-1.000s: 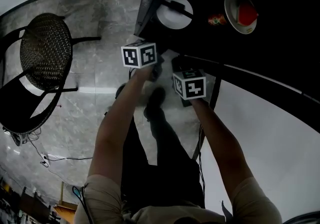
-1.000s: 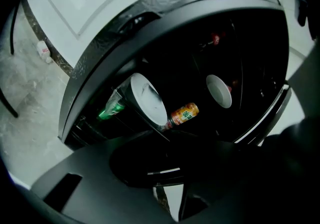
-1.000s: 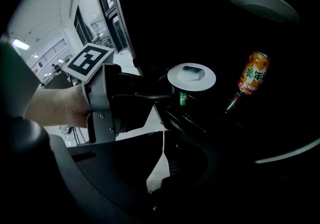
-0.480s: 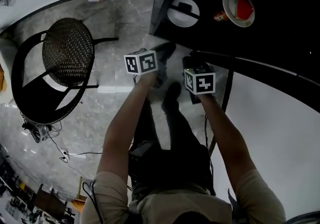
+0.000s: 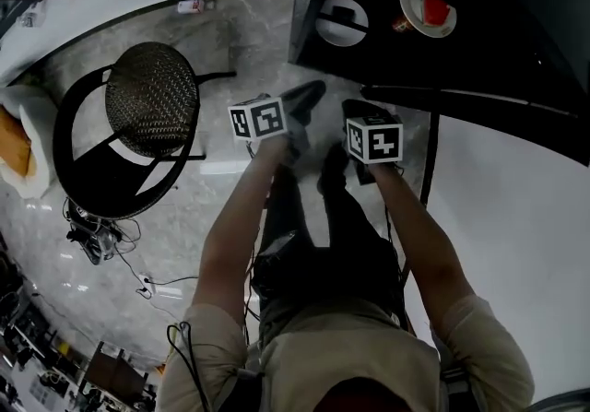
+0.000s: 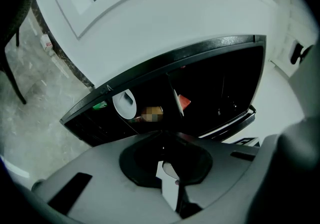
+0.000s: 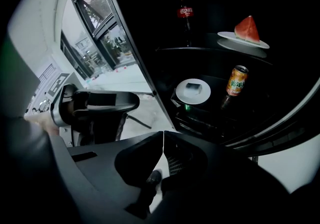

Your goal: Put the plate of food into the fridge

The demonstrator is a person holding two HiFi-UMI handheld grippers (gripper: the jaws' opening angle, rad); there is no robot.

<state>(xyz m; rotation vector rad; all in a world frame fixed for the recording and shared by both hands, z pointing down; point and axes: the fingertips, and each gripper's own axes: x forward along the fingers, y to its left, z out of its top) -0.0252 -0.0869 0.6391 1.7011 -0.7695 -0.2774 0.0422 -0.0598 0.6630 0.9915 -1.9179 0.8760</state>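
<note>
The plate with a red watermelon wedge (image 5: 427,6) stands on a shelf inside the dark fridge (image 5: 498,51), and shows again as the plate (image 7: 244,37) in the right gripper view and edge-on as the plate (image 6: 182,102) in the left gripper view. My left gripper (image 5: 299,102) and right gripper (image 5: 362,111) hover side by side over the floor just in front of the fridge, away from the plate. The left gripper (image 6: 162,140) has its jaws together with nothing between them. The right gripper (image 7: 163,140) is likewise shut and empty.
Lower in the fridge are a round white dish (image 7: 193,90), an orange drink can (image 7: 236,80) and a cola bottle (image 7: 185,15). A black mesh chair (image 5: 152,99) stands on the marble floor to the left. A white panel (image 5: 516,226) runs along the right.
The head view has drawn back and shifted, bringing the chair and more floor into view. Both grippers stay in front of the fridge, and the plate rests where it was on its shelf.
</note>
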